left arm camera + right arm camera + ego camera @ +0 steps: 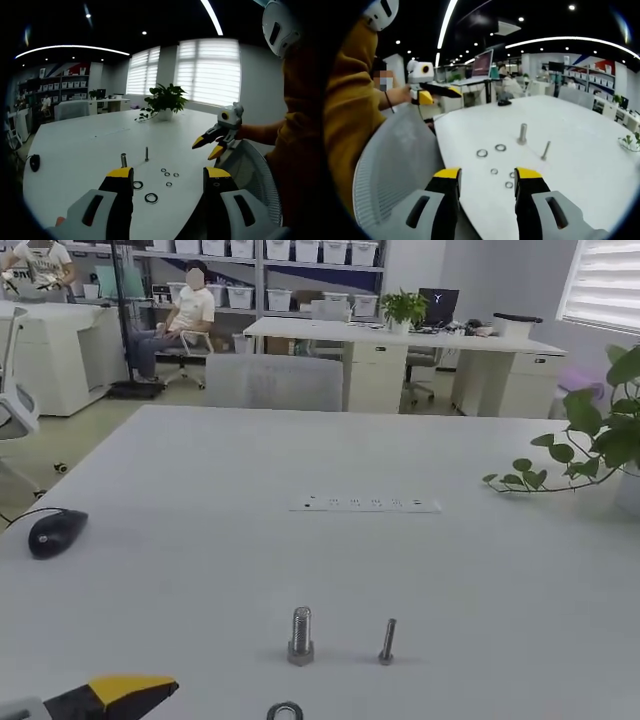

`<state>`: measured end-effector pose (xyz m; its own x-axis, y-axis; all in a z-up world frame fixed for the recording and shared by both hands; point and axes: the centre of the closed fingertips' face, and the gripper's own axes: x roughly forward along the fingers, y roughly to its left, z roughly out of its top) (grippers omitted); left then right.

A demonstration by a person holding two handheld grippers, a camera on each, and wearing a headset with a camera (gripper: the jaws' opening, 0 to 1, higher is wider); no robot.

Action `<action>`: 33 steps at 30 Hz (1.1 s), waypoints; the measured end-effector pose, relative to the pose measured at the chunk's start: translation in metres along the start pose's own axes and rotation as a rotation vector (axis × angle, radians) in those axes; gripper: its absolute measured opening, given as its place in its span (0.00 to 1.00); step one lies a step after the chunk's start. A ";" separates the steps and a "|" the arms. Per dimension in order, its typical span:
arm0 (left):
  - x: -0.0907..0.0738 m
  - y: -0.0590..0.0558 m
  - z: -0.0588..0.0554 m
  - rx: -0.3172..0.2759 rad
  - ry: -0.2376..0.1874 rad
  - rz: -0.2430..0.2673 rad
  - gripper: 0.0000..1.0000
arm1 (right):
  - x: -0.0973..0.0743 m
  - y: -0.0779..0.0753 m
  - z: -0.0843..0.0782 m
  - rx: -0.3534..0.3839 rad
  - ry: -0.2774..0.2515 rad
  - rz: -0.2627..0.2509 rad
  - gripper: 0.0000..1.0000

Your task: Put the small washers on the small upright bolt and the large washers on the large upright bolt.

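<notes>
Two bolts stand upright on the white table: the large bolt [301, 635] [123, 160] [522, 134] and, to its right, the thin small bolt [387, 640] [146, 153] [546, 150]. Two large washers [137, 185] [481, 152] and several small washers [167, 174] [494, 171] lie flat in front of them. My left gripper [168, 172] [432, 90] is open and holds nothing, short of the washers. Off the table's near edge, my right gripper [487, 173] [215, 142] is also open with nothing in it. A gripper's yellow tip [120, 695] pokes in at the bottom left.
A black mouse [57, 532] lies at the table's left, a white power strip [365, 504] across its middle, and a potted plant [600, 440] at its right edge. A grey mesh chair back [395, 165] stands by the near edge. People sit in the background.
</notes>
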<state>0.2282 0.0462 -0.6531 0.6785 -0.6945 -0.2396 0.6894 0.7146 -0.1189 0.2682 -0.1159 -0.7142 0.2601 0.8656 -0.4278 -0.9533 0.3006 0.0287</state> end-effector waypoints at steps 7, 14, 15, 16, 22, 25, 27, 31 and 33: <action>0.007 0.005 -0.012 -0.012 0.019 -0.007 0.55 | 0.008 -0.008 -0.003 -0.016 0.039 0.008 0.44; 0.011 0.006 -0.011 -0.019 0.016 -0.014 0.55 | 0.021 -0.009 -0.007 -0.076 0.131 0.072 0.43; 0.011 0.005 -0.009 -0.017 0.013 -0.015 0.55 | 0.023 -0.010 -0.008 -0.085 0.147 0.076 0.42; 0.011 0.005 -0.008 -0.013 0.011 -0.016 0.55 | 0.024 -0.012 -0.010 -0.092 0.168 0.079 0.41; 0.013 0.008 -0.003 0.002 0.007 -0.014 0.55 | 0.038 -0.026 -0.028 -0.169 0.340 0.110 0.37; 0.014 0.010 -0.002 -0.002 0.001 -0.012 0.55 | 0.044 -0.025 -0.035 -0.208 0.408 0.146 0.35; 0.014 0.011 -0.002 -0.004 0.002 -0.011 0.55 | 0.050 -0.025 -0.040 -0.251 0.454 0.178 0.35; 0.016 0.011 -0.006 -0.001 0.019 -0.011 0.55 | 0.058 -0.032 -0.049 -0.334 0.536 0.200 0.34; 0.015 0.011 -0.005 -0.001 0.015 -0.009 0.55 | 0.060 -0.032 -0.052 -0.333 0.559 0.216 0.33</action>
<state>0.2453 0.0440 -0.6625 0.6682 -0.6996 -0.2532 0.6953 0.7083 -0.1219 0.3067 -0.0943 -0.7877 0.0255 0.5287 -0.8484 -0.9946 -0.0722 -0.0750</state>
